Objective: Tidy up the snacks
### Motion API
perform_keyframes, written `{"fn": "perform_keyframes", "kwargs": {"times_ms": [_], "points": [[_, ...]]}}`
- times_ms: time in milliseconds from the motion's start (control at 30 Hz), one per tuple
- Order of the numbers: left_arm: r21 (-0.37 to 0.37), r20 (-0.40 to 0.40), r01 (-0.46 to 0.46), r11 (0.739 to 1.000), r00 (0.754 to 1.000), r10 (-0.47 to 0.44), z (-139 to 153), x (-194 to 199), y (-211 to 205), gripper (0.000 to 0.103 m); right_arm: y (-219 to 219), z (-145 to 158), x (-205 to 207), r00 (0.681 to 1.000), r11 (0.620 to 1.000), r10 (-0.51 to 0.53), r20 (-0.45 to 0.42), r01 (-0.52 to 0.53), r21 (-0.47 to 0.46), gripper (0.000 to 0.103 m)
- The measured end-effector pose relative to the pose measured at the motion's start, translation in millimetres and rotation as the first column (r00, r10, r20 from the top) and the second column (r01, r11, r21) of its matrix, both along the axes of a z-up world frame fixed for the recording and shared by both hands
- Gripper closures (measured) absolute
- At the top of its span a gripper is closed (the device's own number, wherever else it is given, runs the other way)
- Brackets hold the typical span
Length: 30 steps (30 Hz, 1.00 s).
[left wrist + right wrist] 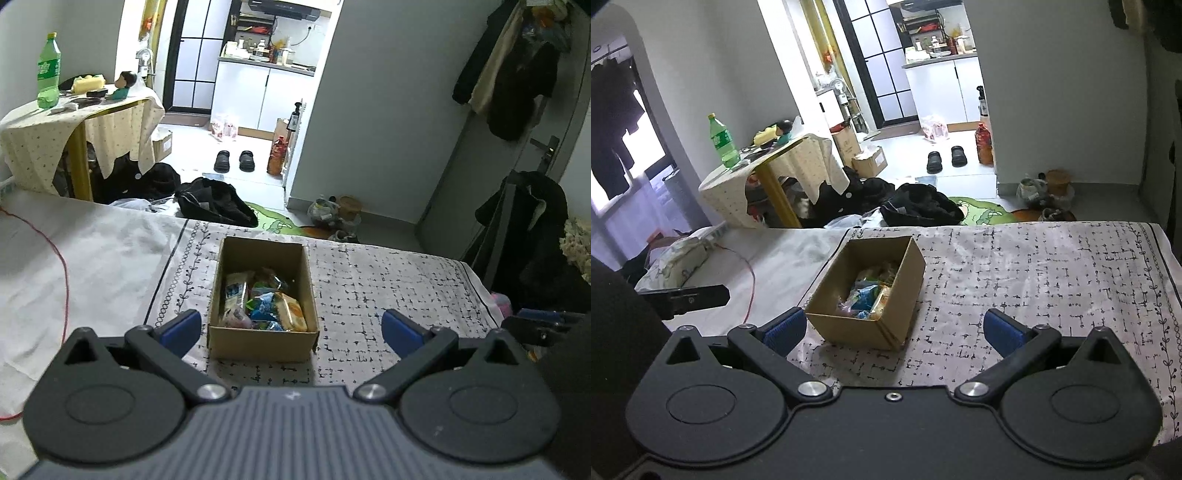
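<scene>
Cardboard box [263, 334]: plain brown corrugated card, rectangular, open top, no flaps showing, walls upright. It sits flat on a patterned cloth [388, 288], roughly mid-surface, near the far edge. Same box in the right wrist view [849, 330], seen corner-on, one near corner pointing toward the camera.

Snacks [264, 304] inside the box: a loose heap of small crinkled foil and plastic packets, glossy. Colours white, blue, green and orange-yellow. An orange-yellow packet lies against the right wall; a white one with blue print leans along the left wall. They fill only the lower part; the inner card walls stand bare above them. In the right wrist view the packets [870, 297] are partly hidden by the near wall.

Cloth: off-white, printed with broken black grid dashes, a border of vine and chain motifs along one side, slightly wrinkled. Beside it a plain white sheet [92, 251] with a thin red cord [65, 280] trailing over it.

Left gripper [291, 326]: black matte linkage arms, blue pads, spread wide apart, nothing between them, set just short of the box, the left pad just beside its near left corner. Right gripper [894, 328]: same build, fingers likewise splayed and empty, box between and beyond the pads
</scene>
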<state>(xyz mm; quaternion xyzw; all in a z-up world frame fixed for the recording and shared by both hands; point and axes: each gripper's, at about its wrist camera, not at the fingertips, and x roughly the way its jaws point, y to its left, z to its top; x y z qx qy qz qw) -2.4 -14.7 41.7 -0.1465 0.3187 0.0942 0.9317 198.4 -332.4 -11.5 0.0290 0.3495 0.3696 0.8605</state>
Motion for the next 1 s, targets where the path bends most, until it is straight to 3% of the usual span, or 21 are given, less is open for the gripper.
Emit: {"fn": "perform_keyframes", "kwargs": {"times_ms": [267,667,1000], "points": [[0.041,0.02,0.02,0.999,1.0,-0.021,6.0,-3.2,-6.9,0.0,-3.6,-0.2,-2.3,1.0,1.0,-0.005,-0.002,0.005,0.001,0.0],[-0.035,0.006,0.02,0.999,1.0,-0.02,-3.1,0.9,-4.9,0.0,-7.3,-5.2,0.5,1.0,1.0,-0.007,-0.018,0.007,0.011,0.0],[-0.04,-0.003,0.021,0.999,1.0,-0.021,-3.3,1.4,-4.6,0.0,-7.7,-6.5,1.1,1.0,1.0,-0.008,-0.026,0.009,0.016,0.0]]}}
